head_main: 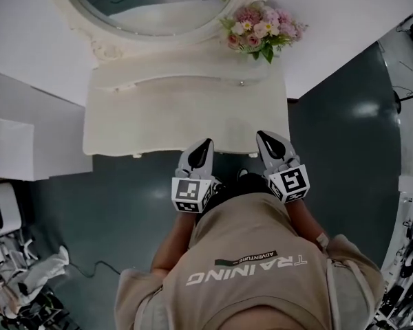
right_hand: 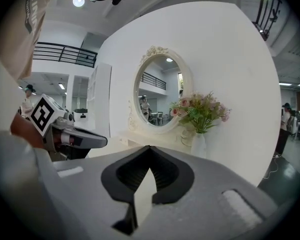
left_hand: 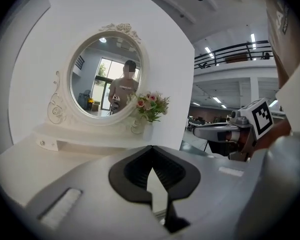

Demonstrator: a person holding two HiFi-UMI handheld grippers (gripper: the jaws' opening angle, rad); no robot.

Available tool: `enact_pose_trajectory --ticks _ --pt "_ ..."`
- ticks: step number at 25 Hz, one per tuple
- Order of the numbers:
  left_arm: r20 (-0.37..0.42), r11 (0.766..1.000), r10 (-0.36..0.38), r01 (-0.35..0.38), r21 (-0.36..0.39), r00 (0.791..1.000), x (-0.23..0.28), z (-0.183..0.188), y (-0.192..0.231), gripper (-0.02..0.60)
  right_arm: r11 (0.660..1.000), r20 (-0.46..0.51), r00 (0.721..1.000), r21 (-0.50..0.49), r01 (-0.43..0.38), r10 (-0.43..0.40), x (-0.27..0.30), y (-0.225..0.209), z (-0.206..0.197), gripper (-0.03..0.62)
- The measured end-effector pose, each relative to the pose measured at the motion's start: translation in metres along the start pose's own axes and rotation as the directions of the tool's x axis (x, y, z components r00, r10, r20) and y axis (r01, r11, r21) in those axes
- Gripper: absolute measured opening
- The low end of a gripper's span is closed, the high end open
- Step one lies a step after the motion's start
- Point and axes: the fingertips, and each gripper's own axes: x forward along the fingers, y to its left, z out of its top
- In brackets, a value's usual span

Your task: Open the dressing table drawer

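The cream dressing table [head_main: 124, 126] stands against the white wall, with an oval mirror [head_main: 148, 5] and a vase of pink flowers [head_main: 260, 29] at its back right. A small knob [head_main: 241, 83] shows on the raised shelf under the mirror. No drawer front along the table's near edge shows from above. My left gripper [head_main: 206, 144] and right gripper [head_main: 261, 135] point at that near edge side by side. Both are shut, with nothing between the jaws. The left gripper [left_hand: 151, 146] faces the mirror [left_hand: 107, 79]. The right gripper [right_hand: 149, 147] faces the flowers [right_hand: 200, 111].
A white cabinet [head_main: 10, 150] stands left of the table. Cables and gear lie on the dark floor at lower left [head_main: 27, 280], and more equipment lines the right edge [head_main: 409, 239]. The person's torso [head_main: 255, 267] fills the bottom of the head view.
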Motion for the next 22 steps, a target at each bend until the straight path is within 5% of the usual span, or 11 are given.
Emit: enact_pose_trajectory --ticks 8,22 --pt "-0.032 0.998 -0.053 0.053 0.02 0.998 0.04 0.008 -0.004 0.018 0.998 -0.018 0.998 0.024 0.054 -0.054 0.001 -0.031 -0.007 0.002" --pt "-0.1 0.993 -0.005 0.017 0.119 0.995 0.134 0.039 -0.005 0.018 0.997 0.035 0.999 0.082 0.017 -0.019 0.048 -0.126 0.0 0.002"
